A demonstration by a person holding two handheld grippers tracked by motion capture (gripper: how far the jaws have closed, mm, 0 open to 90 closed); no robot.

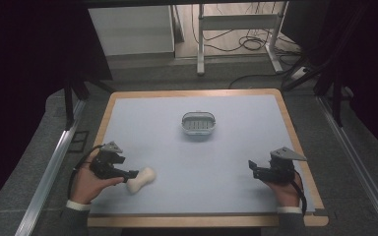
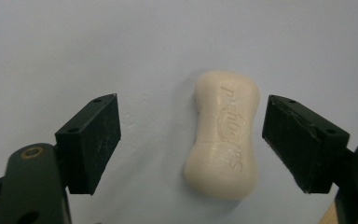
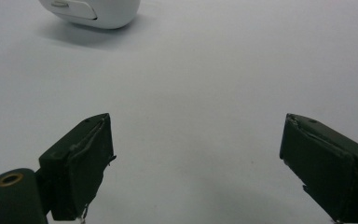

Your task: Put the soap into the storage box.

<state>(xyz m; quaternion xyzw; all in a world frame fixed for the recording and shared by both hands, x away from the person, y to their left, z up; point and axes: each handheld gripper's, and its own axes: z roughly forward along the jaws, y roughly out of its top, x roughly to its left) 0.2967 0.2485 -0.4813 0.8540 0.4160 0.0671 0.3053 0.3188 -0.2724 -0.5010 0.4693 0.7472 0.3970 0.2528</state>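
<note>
My left gripper (image 2: 191,140) is straddling the soap bar (image 2: 223,135) lying at the table's (image 1: 226,162) near left. The dish (image 1: 199,123) is sitting mid-table, farther back; my right gripper (image 1: 252,169) is resting near right.

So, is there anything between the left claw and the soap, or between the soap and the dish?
Nothing visible. The left claw is open with the soap bar lying between its jaws, and the mat up to the soap dish is bare.
</note>
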